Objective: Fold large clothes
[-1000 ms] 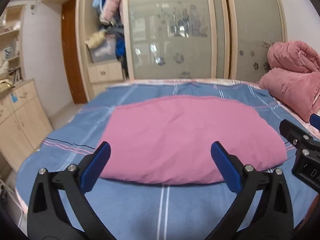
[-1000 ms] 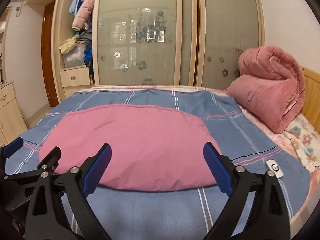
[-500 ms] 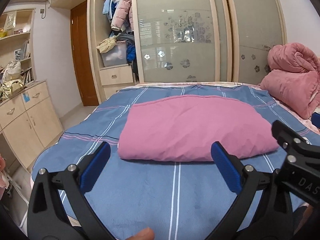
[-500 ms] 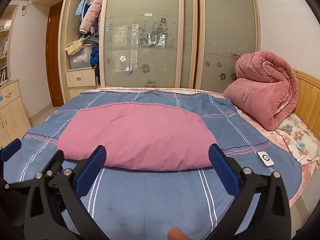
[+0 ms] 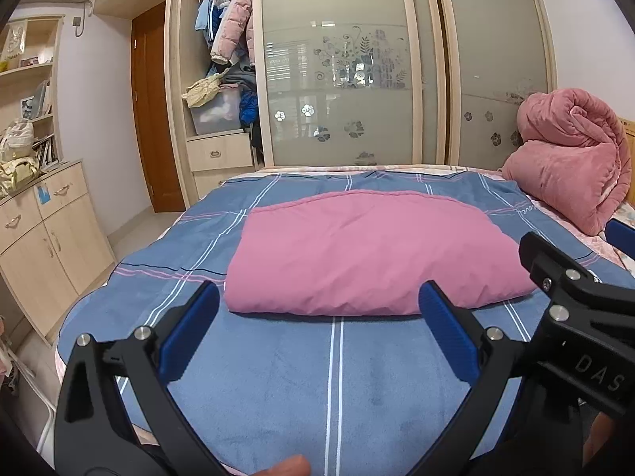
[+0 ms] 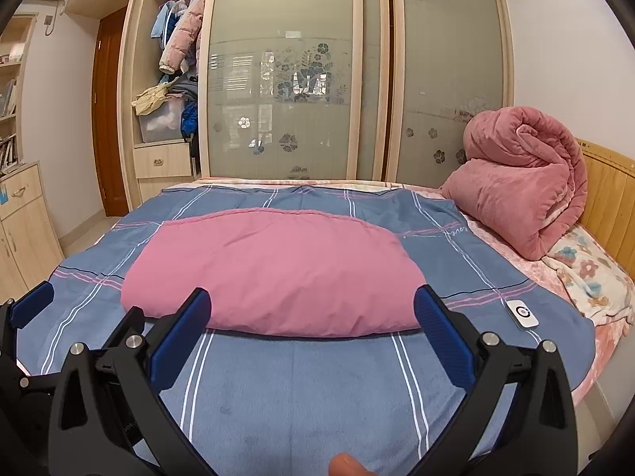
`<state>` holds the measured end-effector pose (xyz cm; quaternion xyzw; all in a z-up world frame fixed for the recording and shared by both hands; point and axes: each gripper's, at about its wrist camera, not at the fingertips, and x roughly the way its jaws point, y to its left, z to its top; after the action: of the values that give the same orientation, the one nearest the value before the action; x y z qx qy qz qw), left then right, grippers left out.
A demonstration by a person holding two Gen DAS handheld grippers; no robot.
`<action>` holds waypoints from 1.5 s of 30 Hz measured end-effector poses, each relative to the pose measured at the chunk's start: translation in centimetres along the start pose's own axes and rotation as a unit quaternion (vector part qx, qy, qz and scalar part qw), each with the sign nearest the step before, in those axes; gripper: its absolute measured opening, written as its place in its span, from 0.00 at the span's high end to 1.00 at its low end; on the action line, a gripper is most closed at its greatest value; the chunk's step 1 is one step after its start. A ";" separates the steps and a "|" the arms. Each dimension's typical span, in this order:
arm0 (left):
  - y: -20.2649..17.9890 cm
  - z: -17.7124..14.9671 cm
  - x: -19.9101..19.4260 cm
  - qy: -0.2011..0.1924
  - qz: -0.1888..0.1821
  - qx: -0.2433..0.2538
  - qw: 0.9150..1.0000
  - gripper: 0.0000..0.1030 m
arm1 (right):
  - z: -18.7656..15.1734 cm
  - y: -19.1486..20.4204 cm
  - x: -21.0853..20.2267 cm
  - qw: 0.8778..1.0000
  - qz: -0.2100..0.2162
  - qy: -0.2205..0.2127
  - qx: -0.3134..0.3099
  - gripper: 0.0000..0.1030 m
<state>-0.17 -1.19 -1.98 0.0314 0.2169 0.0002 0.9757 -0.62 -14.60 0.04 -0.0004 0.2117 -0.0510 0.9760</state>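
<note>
A folded pink garment lies flat in the middle of the blue plaid bed cover. My left gripper hangs open over the cover, short of the garment's near edge, with nothing between its blue pads. My right gripper stands open the same way, just before the garment's near fold, and holds nothing. Each gripper shows at the edge of the other's view. A fingertip peeks in at the bottom of both views.
A rolled pink quilt rests at the bed's right end by a wooden headboard. A small white remote lies on the cover at right. Sliding wardrobe doors stand behind the bed; cabinets line the left wall.
Both grippers have drawn back from the pink garment toward the bed's near edge, so more blue cover shows in front. The right jaws widened slightly. The garment lies still.
</note>
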 end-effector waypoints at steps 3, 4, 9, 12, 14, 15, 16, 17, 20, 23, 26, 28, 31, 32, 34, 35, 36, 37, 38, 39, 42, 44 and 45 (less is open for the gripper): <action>-0.1 -0.1 -0.1 0.001 0.001 0.003 1.000 0.02 | -0.1 -0.1 0.0 1.000 0.001 0.002 0.001 0.01; -0.2 -0.2 -0.1 0.002 0.001 0.004 1.000 0.02 | -0.2 -0.1 0.0 1.000 0.001 0.002 0.001 0.01; -0.3 -0.1 -0.1 0.003 0.000 0.007 1.000 0.02 | -0.2 -0.2 0.0 1.000 -0.001 0.002 0.001 0.01; -0.4 -0.2 -0.1 0.003 0.002 0.008 1.000 0.02 | -0.3 -0.2 0.0 1.000 -0.001 0.002 0.002 0.01; -0.5 -0.3 -0.1 0.004 0.002 0.009 1.000 0.02 | -0.3 -0.2 -0.1 1.000 -0.001 0.003 0.002 0.01; -0.6 -0.3 -0.2 0.004 0.001 0.010 1.000 0.02 | -0.3 -0.2 -0.1 1.000 -0.001 0.002 0.002 0.01; -0.7 -0.3 -0.2 0.005 0.001 0.010 1.000 0.02 | -0.3 -0.1 -0.1 1.000 -0.001 0.002 0.002 0.01; -0.7 -0.4 -0.2 0.004 0.002 0.011 1.000 0.02 | -0.3 -0.1 -0.1 1.000 -0.002 0.003 0.002 0.01; -0.7 -0.4 -0.2 0.004 0.001 0.011 1.000 0.02 | -0.3 -0.1 -0.1 1.000 -0.001 0.002 0.002 0.01; -0.6 -0.4 -0.2 0.003 -0.007 0.012 1.000 0.02 | -0.4 -0.1 -0.1 1.000 -0.002 0.002 0.000 0.01; -0.6 -0.4 -0.2 0.003 -0.007 0.012 1.000 0.02 | -0.7 0.0 -0.2 1.000 -0.002 0.003 -0.002 0.01; -0.6 -0.5 -0.2 0.003 -0.007 0.014 1.000 0.02 | -0.8 0.0 -0.2 1.000 -0.001 0.003 -0.002 0.01; -0.5 -0.5 -0.2 0.004 -0.010 0.013 1.000 0.02 | -1.0 0.1 -0.3 1.000 0.000 0.003 -0.006 0.01; -0.4 -0.5 -0.2 0.006 -0.013 0.011 1.000 0.02 | -1.0 0.1 -0.3 1.000 0.002 0.003 -0.007 0.01; -0.2 -0.5 -0.1 0.007 -0.015 0.007 1.000 0.02 | -1.1 0.2 -0.3 1.000 0.005 0.004 -0.010 0.01; -0.1 -0.6 -0.1 0.007 -0.016 0.005 1.000 0.02 | -1.1 0.2 -0.3 1.000 0.005 0.004 -0.011 0.01; 0.0 -0.6 -0.1 0.007 -0.017 0.005 1.000 0.02 | -1.2 0.3 -0.3 1.000 0.004 0.004 -0.011 0.01; 0.0 -0.6 -0.1 0.008 -0.016 0.005 1.000 0.02 | -1.2 0.3 -0.3 1.000 0.005 0.004 -0.011 0.01; 0.0 -0.6 0.0 0.009 -0.018 0.005 1.000 0.02 | -1.2 0.3 -0.3 1.000 0.005 0.004 -0.011 0.01; 0.0 -0.7 0.0 0.009 -0.019 0.004 1.000 0.02 | -1.2 0.3 -0.3 1.000 0.006 0.005 -0.011 0.01; 0.0 -0.7 0.0 0.010 -0.019 0.004 1.000 0.02 | -1.3 0.2 -0.3 1.000 0.008 0.005 -0.011 0.01; 0.0 -0.7 0.1 0.010 -0.020 0.007 1.000 0.02 | -1.3 0.1 -0.3 1.000 0.009 0.006 -0.012 0.01; -0.1 -0.8 0.1 0.010 -0.018 0.008 1.000 0.02 | -1.3 0.1 -0.2 1.000 0.008 0.006 -0.012 0.01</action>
<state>-0.40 -1.22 -2.71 0.0356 0.2272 -0.0191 0.9730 -1.37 -14.49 -1.09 -0.0102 0.2186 -0.0401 0.9749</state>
